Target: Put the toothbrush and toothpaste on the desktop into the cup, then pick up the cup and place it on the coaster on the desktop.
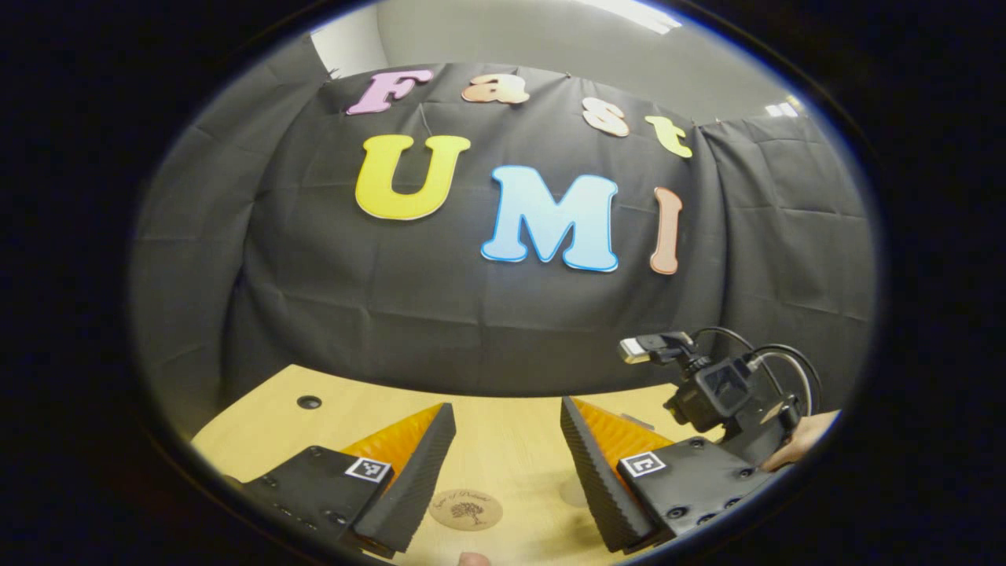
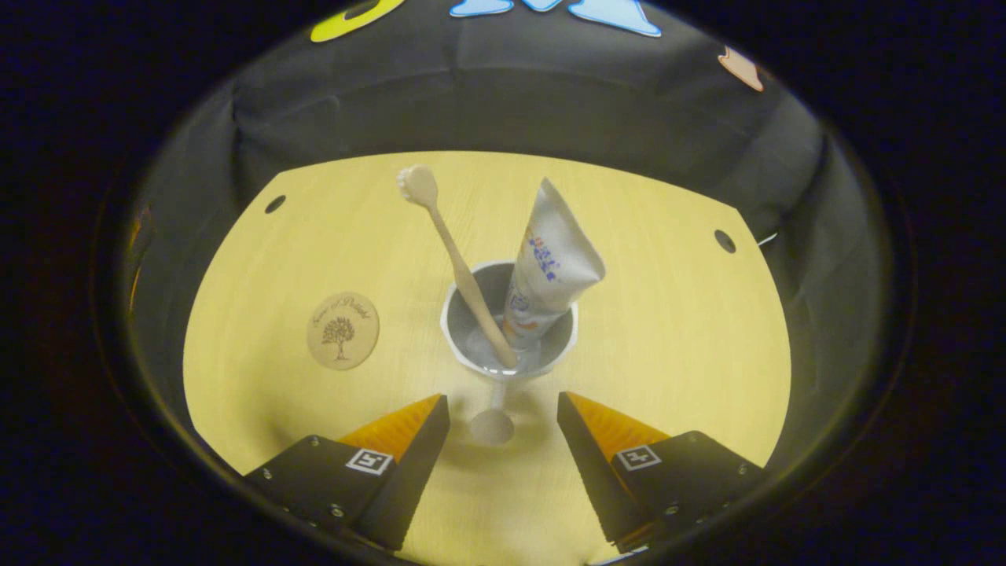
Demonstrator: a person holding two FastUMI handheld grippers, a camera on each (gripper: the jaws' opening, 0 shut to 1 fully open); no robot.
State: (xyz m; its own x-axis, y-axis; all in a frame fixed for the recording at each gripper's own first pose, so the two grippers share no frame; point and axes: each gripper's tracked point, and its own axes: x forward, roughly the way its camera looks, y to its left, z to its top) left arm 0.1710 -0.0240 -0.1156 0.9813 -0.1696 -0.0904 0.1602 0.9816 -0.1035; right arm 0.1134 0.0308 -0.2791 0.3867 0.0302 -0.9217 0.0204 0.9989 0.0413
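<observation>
Two spread fingers of the left gripper [image 1: 508,464] are seen at the bottom of the left gripper view, with nothing held between them. Past them the pale wooden desktop [image 1: 503,428] is shown, and a round brown coaster printed with a tree [image 1: 466,509] is seen lying flat on it between the fingers, low in the frame. At the right edge the right gripper [image 1: 711,389] is seen farther off, its black camera block and looped cables raised above the desktop, with part of a hand [image 1: 800,442] on it; whether it is spread or pressed together cannot be told from here. In the right gripper view the right gripper [image 2: 503,436] is seen spread wide and empty above the desktop [image 2: 668,346]. A grey stemmed cup [image 2: 559,334] is seen standing upright just beyond the fingertips. A beige wooden toothbrush [image 2: 452,248] is leaned inside it, head up and tilted left, and a white toothpaste tube [image 2: 550,263] is stood in it beside the brush. The coaster [image 2: 343,330] is seen left of the cup, well apart from it.
</observation>
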